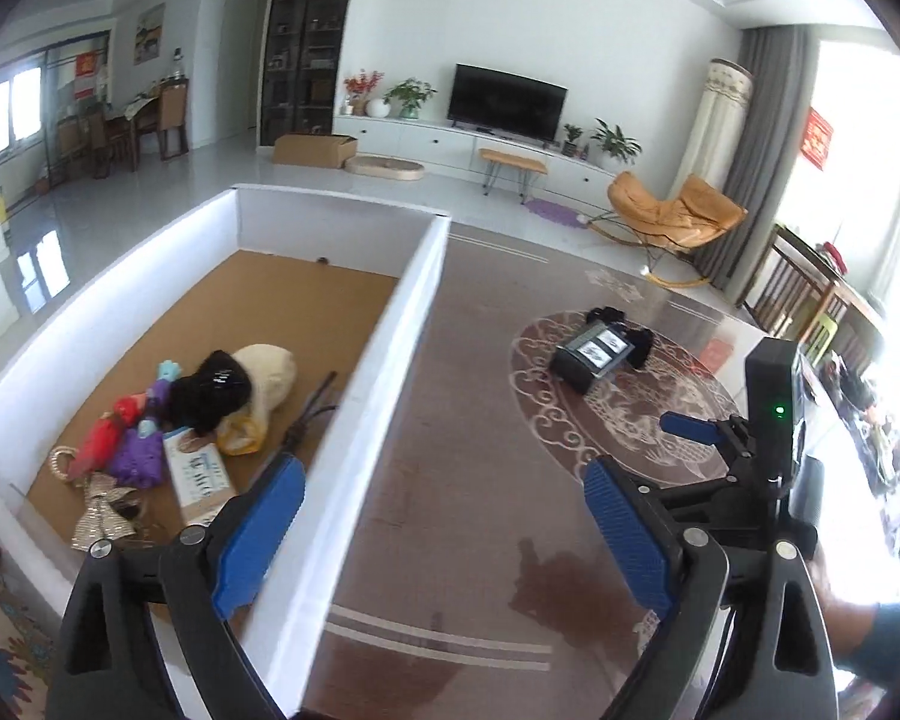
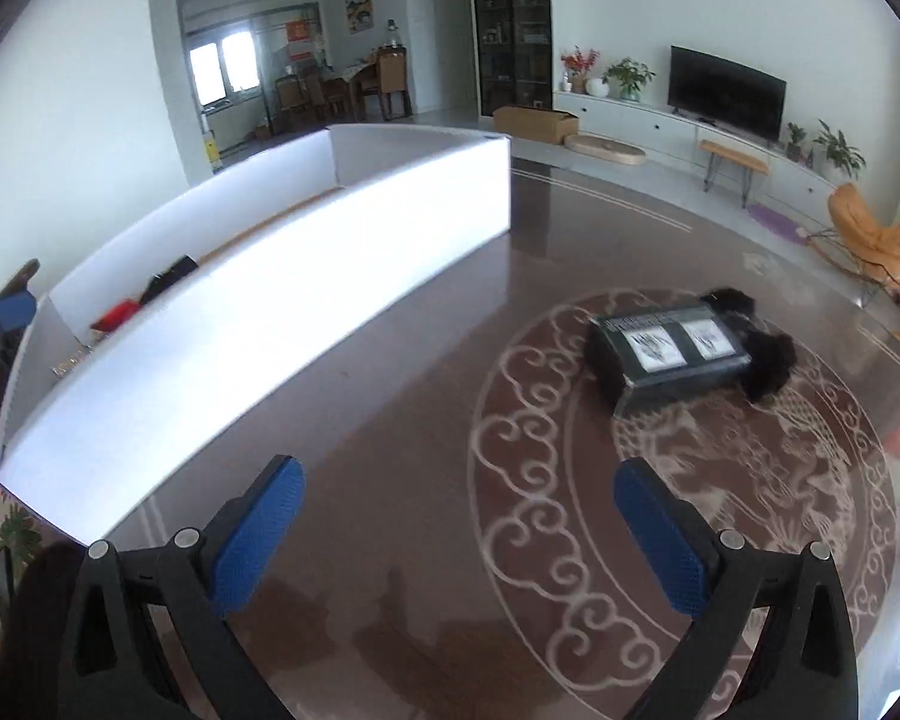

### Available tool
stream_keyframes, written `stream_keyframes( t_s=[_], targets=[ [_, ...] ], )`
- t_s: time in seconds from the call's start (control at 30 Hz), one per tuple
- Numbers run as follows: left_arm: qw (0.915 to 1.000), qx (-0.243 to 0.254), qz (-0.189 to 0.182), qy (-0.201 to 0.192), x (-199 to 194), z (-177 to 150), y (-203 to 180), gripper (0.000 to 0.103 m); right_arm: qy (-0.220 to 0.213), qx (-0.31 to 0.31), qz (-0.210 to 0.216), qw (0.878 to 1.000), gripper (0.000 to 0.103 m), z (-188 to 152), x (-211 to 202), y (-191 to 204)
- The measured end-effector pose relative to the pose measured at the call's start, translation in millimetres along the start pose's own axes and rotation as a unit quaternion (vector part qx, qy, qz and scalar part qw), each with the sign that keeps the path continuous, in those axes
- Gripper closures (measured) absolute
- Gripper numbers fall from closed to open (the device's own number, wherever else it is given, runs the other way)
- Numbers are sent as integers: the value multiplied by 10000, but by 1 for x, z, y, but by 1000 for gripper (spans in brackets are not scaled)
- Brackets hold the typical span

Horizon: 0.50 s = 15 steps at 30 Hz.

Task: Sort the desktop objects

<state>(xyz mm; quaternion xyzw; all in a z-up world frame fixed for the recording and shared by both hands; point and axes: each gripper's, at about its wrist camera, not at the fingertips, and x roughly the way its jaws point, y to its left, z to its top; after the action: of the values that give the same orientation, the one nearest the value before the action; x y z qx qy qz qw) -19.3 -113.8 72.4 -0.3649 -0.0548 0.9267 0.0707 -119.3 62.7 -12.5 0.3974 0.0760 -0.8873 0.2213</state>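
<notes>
A white-walled box (image 1: pixel 390 324) with a cardboard floor stands on the brown patterned table; it also shows in the right wrist view (image 2: pixel 270 294). In it lie several items: a beige cap (image 1: pixel 270 369), a black glossy thing (image 1: pixel 210 393), red and purple toys (image 1: pixel 129 444), a small carton (image 1: pixel 201 480), a silver bow (image 1: pixel 102 516). A dark packet with two white labels (image 1: pixel 597 351) lies on black fluffy things on the table, and shows in the right wrist view (image 2: pixel 672 342). My left gripper (image 1: pixel 444 516) is open and empty, straddling the box's near wall. My right gripper (image 2: pixel 459 534) is open and empty above the table, short of the packet.
The right gripper's body with a green light (image 1: pixel 774 414) shows in the left wrist view, right of the packet. The table (image 2: pixel 390 480) has a round scroll pattern. Beyond it are a living room floor, a TV unit and an orange chair (image 1: pixel 672 210).
</notes>
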Motion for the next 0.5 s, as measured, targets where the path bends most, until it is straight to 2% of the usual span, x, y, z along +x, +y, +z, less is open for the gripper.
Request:
stream_keyframes(
  t_s=[0.13, 0.27, 0.5],
  targets=[
    [9972, 533, -19, 521, 50, -22, -58, 6, 473, 334, -744, 9955, 0, -54, -9, -77],
    [9935, 568, 19, 988, 101, -42, -88, 7, 584, 617, -968, 9917, 0, -89, -27, -117],
    [9920, 470, 202, 1156, 141, -60, -99, 7, 553, 739, -975, 9909, 0, -104, -41, -121]
  ],
)
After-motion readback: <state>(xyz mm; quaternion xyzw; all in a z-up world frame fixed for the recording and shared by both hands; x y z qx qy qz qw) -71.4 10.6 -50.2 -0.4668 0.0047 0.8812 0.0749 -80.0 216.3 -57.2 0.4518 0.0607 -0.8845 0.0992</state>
